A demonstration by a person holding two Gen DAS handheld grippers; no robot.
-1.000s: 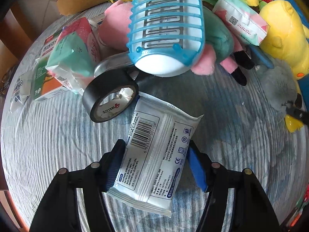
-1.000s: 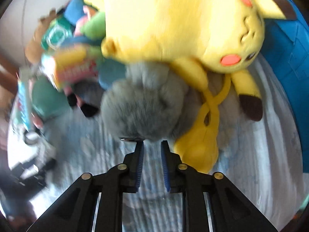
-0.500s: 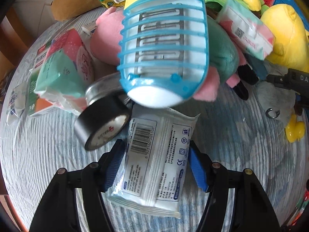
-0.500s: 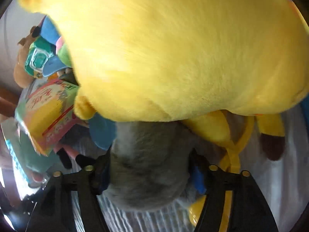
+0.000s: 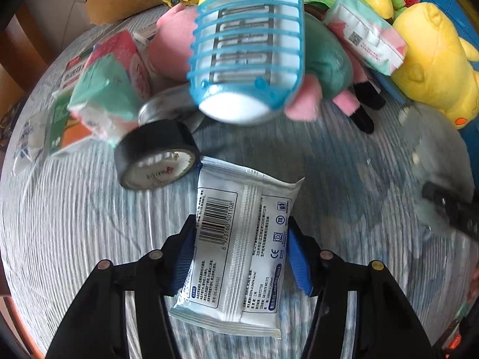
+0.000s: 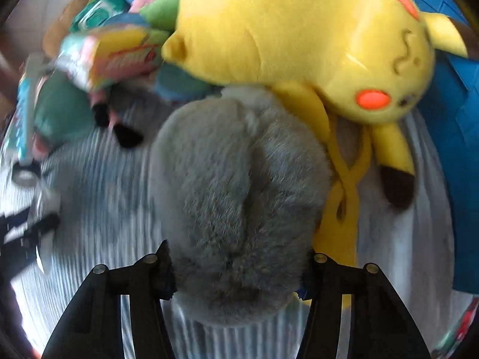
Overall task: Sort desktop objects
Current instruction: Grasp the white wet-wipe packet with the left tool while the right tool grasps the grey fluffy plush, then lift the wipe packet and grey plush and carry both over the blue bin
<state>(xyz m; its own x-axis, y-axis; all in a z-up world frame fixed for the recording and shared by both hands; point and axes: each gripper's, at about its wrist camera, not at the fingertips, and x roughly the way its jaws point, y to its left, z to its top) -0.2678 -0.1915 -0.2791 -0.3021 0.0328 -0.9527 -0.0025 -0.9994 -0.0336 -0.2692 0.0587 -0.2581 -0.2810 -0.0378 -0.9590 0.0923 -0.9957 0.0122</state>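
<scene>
Left wrist: jaws clamp white wipes packet [image 5: 239, 248]; right jaws grip grey plush [image 6: 236, 209].

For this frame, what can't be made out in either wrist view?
- Right view: the right gripper's pads, buried in the grey plush; real grip unclear.
- Right view: the left part is motion-blurred; the packs there are unreadable.
- Left view: the small print on the wipes pack between the left gripper's pads.
- Left view: the silver round thing, mostly hidden behind the tape roll and the blue-caged lamp.
</scene>
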